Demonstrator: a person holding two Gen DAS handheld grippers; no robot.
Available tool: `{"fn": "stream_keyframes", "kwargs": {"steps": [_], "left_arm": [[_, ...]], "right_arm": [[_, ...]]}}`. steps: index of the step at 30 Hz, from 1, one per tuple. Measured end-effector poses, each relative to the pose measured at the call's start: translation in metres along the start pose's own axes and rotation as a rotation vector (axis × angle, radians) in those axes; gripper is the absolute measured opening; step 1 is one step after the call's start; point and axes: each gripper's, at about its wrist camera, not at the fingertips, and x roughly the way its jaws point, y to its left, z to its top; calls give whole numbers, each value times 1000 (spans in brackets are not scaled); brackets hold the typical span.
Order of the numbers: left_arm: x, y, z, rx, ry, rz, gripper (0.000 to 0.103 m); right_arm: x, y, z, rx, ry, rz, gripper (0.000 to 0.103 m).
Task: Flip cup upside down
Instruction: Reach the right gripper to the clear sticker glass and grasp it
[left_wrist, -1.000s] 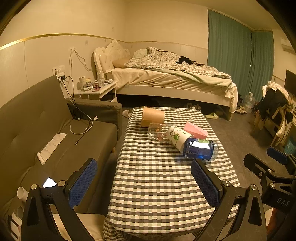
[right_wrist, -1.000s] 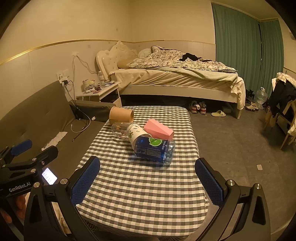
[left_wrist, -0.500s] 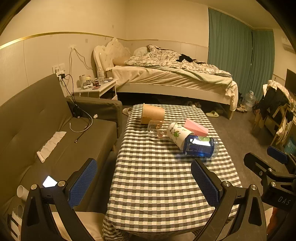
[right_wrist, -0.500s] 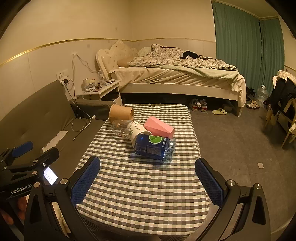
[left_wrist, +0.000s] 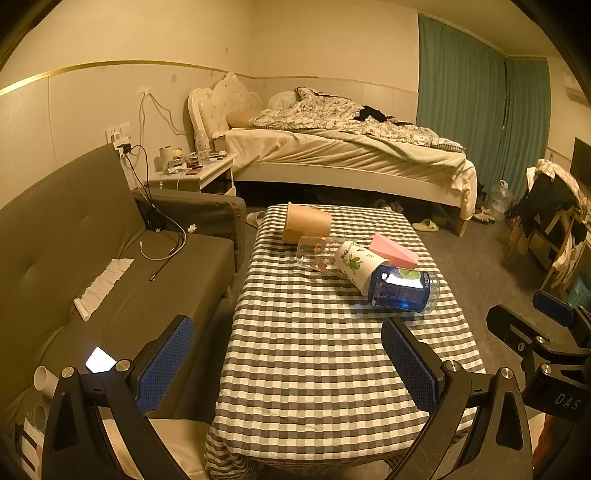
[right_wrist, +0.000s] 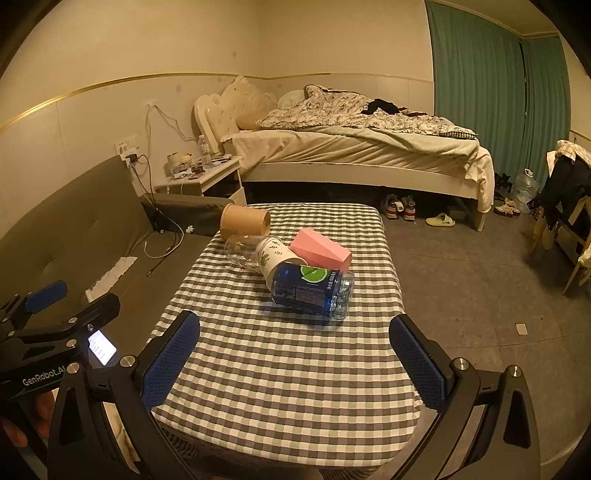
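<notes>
Both grippers, left gripper (left_wrist: 288, 360) and right gripper (right_wrist: 295, 354), gape wide, holding nothing. Ahead on the checked table (right_wrist: 280, 369) lie five toppled vessels: blue cup (right_wrist: 308, 291), white cup (right_wrist: 273, 258), pink cup (right_wrist: 319, 253), clear glass (right_wrist: 240, 249), brown paper cup (right_wrist: 245, 221) farthest.

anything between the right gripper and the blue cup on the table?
Nothing. In the right wrist view, only bare checkered tablecloth lies between the open right gripper and the blue cup, which lies on its side.
</notes>
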Motion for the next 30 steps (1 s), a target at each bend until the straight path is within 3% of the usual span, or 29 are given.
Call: {"fn": "stream_keyframes", "kwargs": {"steps": [22, 26, 30], "left_arm": [[10, 12, 4, -28, 21, -3, 103], [25, 20, 9, -35, 43, 5, 103], [49, 31, 13, -45, 72, 11, 103]], "right_arm": [[10, 12, 6, -27, 44, 33, 103], [20, 14, 17, -46, 81, 47, 103], [42, 23, 50, -137, 121, 62, 103]]}}
